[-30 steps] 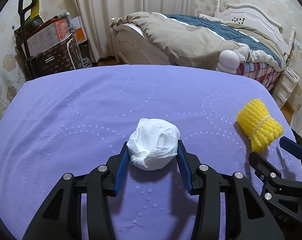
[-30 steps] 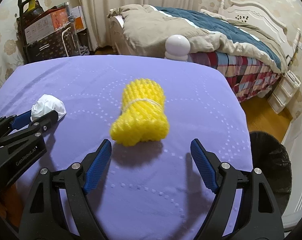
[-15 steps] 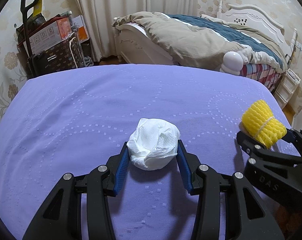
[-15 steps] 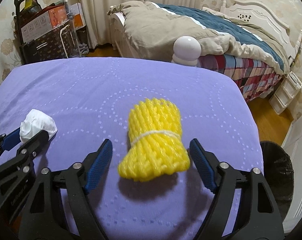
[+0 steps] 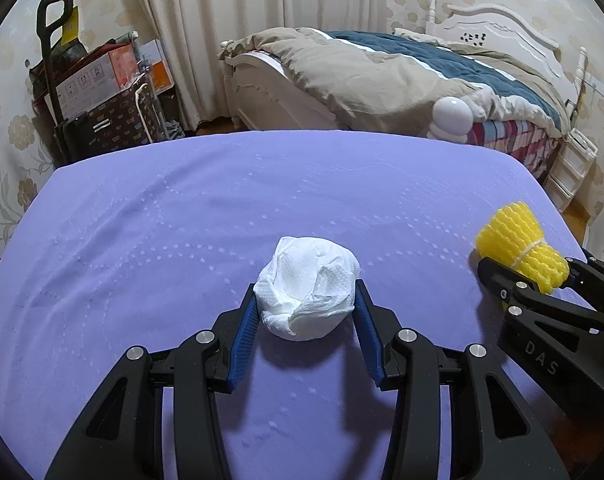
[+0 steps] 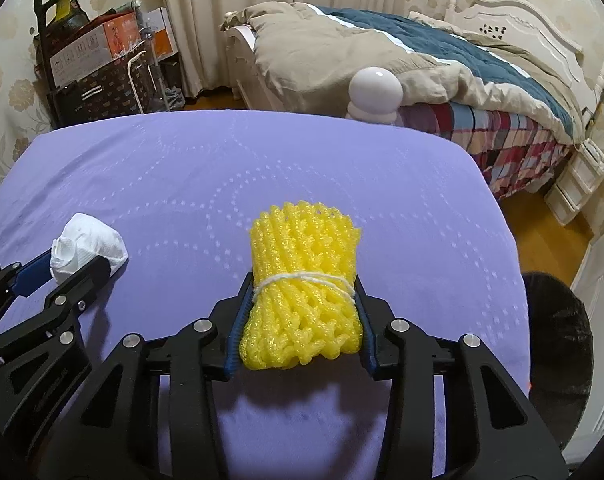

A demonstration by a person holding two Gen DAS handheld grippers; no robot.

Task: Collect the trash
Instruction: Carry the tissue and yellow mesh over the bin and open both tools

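We count two pieces of trash on the purple cloth-covered table [image 6: 182,168]: one crumpled white tissue ball [image 5: 308,286] and one yellow foam net bundle [image 6: 302,292] tied round its middle with a white string. There are two grippers, one on each piece. Our left gripper [image 5: 306,314] has its blue pads pressed against both sides of the tissue ball, jaws partly closed and gripping it while it rests on the cloth near the front middle of the table. Our right gripper [image 6: 300,320] has just been closing its jaws, and the foam net now sits between them, both pads tight against its sides at and below the string; the bundle lies on the cloth toward the table's right edge, with its open netted end pointing away from us. The two pieces are well apart, the tissue to the left of the net. For containers, we see one dark round bin [image 6: 558,328] on the floor just beyond the table's right edge; its inside is dark and we cannot tell what it holds. Off by the far left wall stands one patterned bag [image 6: 106,88] with a white cord handle, and cardboard boxes stick out of the top. One bed [image 6: 382,52] with rumpled covers lies behind the table.
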